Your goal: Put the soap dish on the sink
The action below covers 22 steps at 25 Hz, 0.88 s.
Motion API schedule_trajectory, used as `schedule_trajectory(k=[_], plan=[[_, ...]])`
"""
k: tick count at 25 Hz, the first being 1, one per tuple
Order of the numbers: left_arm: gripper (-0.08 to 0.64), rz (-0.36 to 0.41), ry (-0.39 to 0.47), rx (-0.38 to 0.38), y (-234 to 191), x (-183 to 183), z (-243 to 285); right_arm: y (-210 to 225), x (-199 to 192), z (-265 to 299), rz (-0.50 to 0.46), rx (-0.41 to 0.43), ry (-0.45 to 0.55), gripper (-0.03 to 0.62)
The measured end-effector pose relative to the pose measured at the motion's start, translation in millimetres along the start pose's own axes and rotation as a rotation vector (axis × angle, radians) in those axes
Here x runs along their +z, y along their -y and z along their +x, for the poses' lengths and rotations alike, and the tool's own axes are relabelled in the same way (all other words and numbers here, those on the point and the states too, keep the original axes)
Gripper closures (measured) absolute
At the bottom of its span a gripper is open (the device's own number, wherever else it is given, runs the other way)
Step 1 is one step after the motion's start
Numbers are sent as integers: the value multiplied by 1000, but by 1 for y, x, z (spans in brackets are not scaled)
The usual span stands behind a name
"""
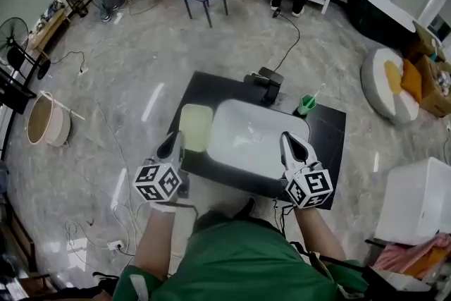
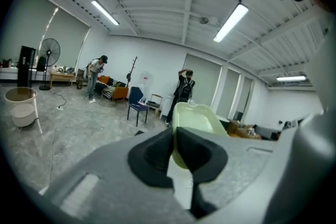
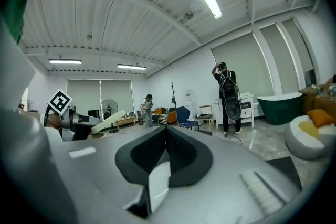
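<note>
The pale yellow-green soap dish [image 1: 195,127] hangs over the black countertop [image 1: 328,134], just left of the white sink basin [image 1: 254,137]. My left gripper [image 1: 173,146] is shut on the dish's near edge. In the left gripper view the dish [image 2: 197,118] sticks out beyond the closed jaws of the left gripper [image 2: 175,147]. From the right gripper view the dish [image 3: 107,120] looks tilted upward and off the surface. My right gripper [image 1: 291,144] hovers over the basin's near right rim. In its own view the right gripper [image 3: 167,141] is shut with nothing in it.
A dark faucet [image 1: 271,84] stands at the back of the basin, and a green cup [image 1: 306,104] with a toothbrush sits to its right. A white box [image 1: 416,201] stands at the right, a bucket [image 1: 48,120] on the floor at the left. Cables cross the floor.
</note>
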<state>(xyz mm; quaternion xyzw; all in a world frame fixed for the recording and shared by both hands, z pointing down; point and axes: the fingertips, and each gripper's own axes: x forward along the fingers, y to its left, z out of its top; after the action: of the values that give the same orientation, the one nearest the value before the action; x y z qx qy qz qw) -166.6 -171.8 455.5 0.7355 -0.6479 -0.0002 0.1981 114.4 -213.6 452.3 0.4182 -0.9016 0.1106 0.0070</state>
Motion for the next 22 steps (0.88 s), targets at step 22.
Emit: schedule_trajectory(k=[22], plan=[[541, -43, -228, -59, -108, -43, 198, 69, -39, 74, 70, -294, -96, 595]])
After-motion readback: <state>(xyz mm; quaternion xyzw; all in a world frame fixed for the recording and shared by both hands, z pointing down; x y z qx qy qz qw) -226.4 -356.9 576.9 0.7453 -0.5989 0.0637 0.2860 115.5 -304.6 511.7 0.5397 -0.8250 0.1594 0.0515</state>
